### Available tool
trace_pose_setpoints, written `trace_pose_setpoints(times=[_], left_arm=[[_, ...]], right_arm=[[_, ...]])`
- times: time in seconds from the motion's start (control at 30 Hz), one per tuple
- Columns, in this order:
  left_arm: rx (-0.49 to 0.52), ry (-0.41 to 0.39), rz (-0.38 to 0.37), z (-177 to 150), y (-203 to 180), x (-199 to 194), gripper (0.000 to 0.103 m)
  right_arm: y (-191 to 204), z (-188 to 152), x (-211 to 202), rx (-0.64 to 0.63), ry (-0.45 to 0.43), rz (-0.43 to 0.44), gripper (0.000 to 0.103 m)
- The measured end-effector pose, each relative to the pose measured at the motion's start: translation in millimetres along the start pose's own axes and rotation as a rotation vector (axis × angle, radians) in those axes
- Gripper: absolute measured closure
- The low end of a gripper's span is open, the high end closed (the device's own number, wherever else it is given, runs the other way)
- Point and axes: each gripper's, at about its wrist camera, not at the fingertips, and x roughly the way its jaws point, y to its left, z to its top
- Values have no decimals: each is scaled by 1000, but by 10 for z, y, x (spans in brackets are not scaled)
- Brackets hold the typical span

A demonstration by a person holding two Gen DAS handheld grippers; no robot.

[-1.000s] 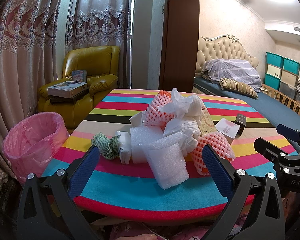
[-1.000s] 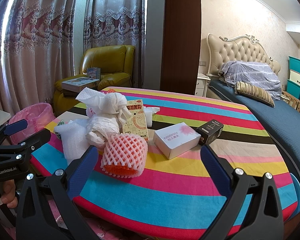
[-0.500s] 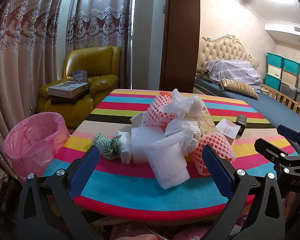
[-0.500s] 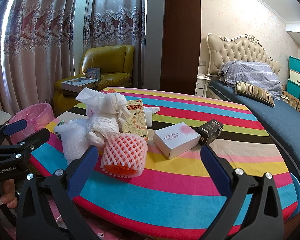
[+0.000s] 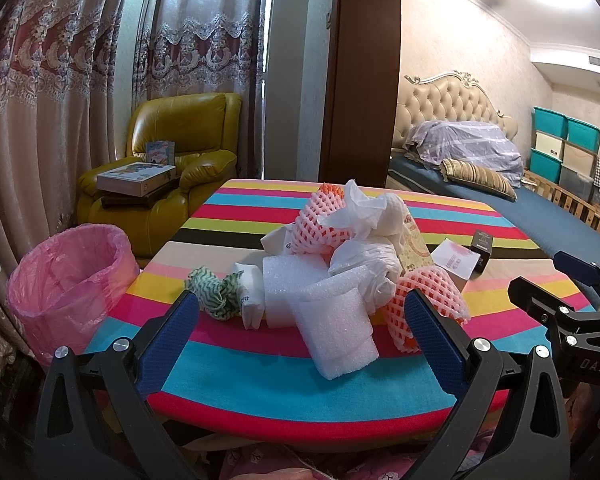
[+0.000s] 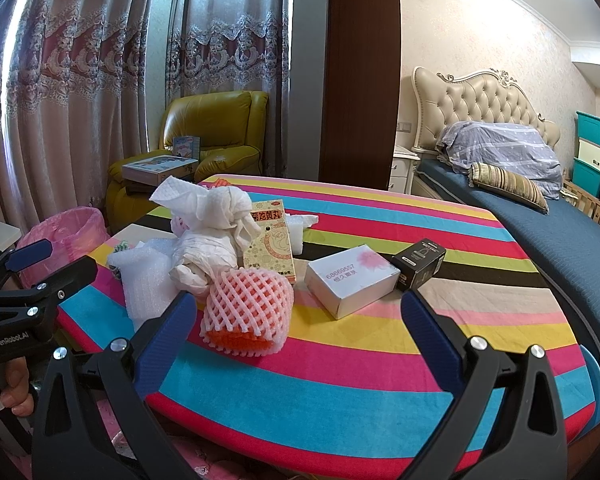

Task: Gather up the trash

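Step in hand: approach, nothing grasped yet. Left gripper (image 5: pixel 300 320) spread wide and empty, held short of the counter (image 5: pixel 260 384) edge, facing the trash pile; white foam sheet (image 5: pixel 336 332) lies nearest. Right gripper (image 6: pixel 298 320) likewise spread, empty, facing the pink foam net (image 6: pixel 246 316). Pink-lined bin (image 5: pixel 70 276) stands beside the counter, left. Next, probably: advance, close on one piece, carry to bin.

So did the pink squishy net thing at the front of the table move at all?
No. The pink foam net lies just where it did a second ago, touching the yellow box, left of the white box.
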Motion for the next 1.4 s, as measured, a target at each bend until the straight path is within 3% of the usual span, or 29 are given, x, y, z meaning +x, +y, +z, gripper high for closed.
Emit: trace_pose_setpoints(times=[0.53, 0.67, 0.8, 1.03, 1.17, 1.3, 1.33, 1.4], left_arm=[[2, -9, 43, 4, -1, -54, 6], [-3, 7, 8, -16, 23, -30, 6], [-3, 23, 15, -43, 50, 23, 7], [-93, 111, 2, -57, 322, 265, 7], [-69, 125, 9, -61, 369, 347, 7], [16, 141, -13, -75, 265, 433, 7], [31, 149, -36, -88, 225, 454, 8], [56, 163, -68, -107, 147, 501, 10]], right_arm=[[-5, -32, 79, 0, 20, 5, 4], [13, -30, 142, -13, 29, 10, 4], [90, -51, 329, -42, 54, 20, 4], [232, -76, 680, -91, 104, 60, 4], [273, -76, 891, -93, 136, 97, 6], [230, -100, 1098, -51, 193, 164, 30], [208, -107, 1100, -39, 192, 188, 43], [163, -109, 1047, -36, 169, 192, 58]])
